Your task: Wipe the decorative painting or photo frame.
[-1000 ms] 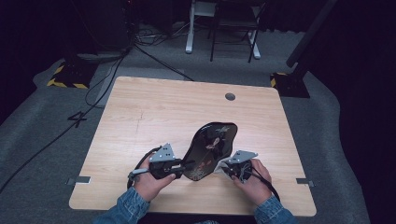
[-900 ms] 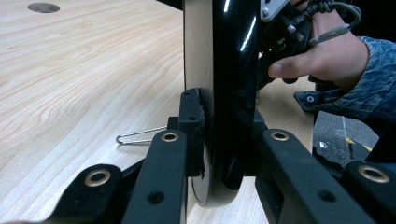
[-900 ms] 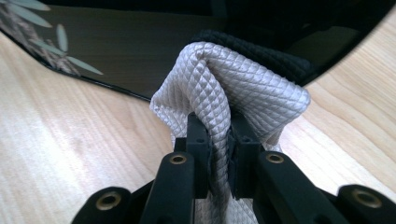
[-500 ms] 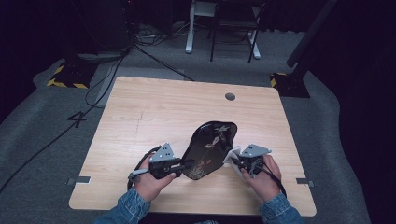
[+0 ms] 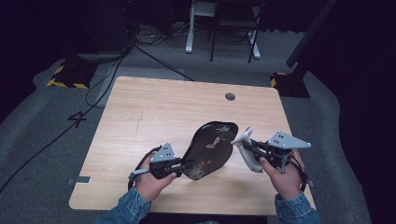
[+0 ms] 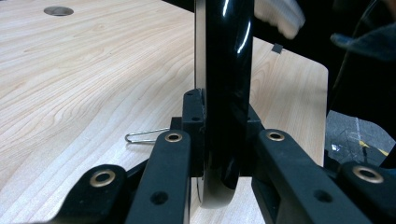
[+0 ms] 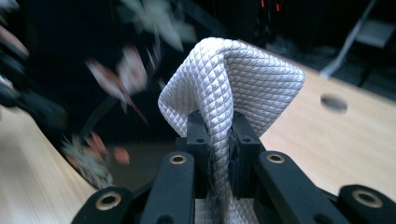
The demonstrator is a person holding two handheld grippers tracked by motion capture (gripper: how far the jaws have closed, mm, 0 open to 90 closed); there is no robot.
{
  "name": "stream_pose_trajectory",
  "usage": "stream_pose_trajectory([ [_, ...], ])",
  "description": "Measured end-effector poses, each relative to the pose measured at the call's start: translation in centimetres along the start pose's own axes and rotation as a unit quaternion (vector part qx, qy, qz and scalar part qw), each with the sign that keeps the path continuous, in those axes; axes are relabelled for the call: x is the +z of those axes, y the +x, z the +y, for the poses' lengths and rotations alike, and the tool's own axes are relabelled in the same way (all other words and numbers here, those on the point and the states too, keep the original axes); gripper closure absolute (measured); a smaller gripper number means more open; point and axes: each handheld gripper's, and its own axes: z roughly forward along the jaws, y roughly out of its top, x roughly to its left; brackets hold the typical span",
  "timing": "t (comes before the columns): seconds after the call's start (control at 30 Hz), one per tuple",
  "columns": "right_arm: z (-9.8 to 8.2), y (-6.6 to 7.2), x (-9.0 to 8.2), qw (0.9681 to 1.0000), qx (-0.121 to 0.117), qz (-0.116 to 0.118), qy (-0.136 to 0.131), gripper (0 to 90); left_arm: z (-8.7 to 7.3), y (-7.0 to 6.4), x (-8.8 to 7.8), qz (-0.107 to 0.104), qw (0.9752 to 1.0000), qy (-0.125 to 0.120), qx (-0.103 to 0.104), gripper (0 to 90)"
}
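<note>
Person at a wooden worktop (image 5: pixel 154 116), a claw in each hand. Left claw (image 5: pixel 183 164) is clenched on the near edge of a black lacquer tray w/ flower pattern (image 5: pixel 210 147); tray is tipped up on edge, near the front-centre of the worktop. In left gripper view the tray's glossy rim (image 6: pixel 224 84) stands vertical btwn the jaws; a thin wire clip (image 6: pixel 144 136) lies on the wood beside it. Right claw (image 5: pixel 246 145) grips a folded white quilted cloth (image 5: pixel 247 151), just right of the tray, approx. touching its rim.
</note>
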Motion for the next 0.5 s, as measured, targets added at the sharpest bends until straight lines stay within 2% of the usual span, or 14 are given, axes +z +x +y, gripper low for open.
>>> stream_pose_trajectory([
  [0.03,0.7,0.1,-0.2,0.9999,-0.001,0.004,-0.01,81.5,0.0,0.0,0.0,0.0,1.0,0.0,0.0,80.2],
  [0.07,2.2,0.4,-0.4,0.9994,-0.006,0.014,-0.03,81.5,0.0,0.0,0.0,0.0,1.0,-0.001,0.0,80.2],
  [0.1,2.2,0.4,-0.4,0.9994,-0.006,0.014,-0.03,81.5,0.0,0.0,0.0,0.0,1.0,-0.001,0.0,80.2],
  [0.17,4.3,1.0,-0.2,0.9978,-0.009,0.037,-0.055,81.5,0.0,0.0,0.0,-0.001,1.0,-0.001,-0.001,80.2],
  [0.2,4.3,1.0,-0.2,0.9978,-0.009,0.037,-0.055,81.5,0.0,0.0,0.0,-0.001,1.0,-0.001,-0.001,80.1],
  [0.37,6.8,2.1,0.8,0.9938,-0.009,0.076,-0.081,81.4,0.0,0.0,0.0,-0.002,1.0,-0.001,-0.001,80.2],
  [0.5,7.8,2.7,1.6,0.9923,-0.011,0.082,-0.092,81.4,0.0,0.1,0.0,-0.004,1.0,-0.001,0.0,80.1],
])
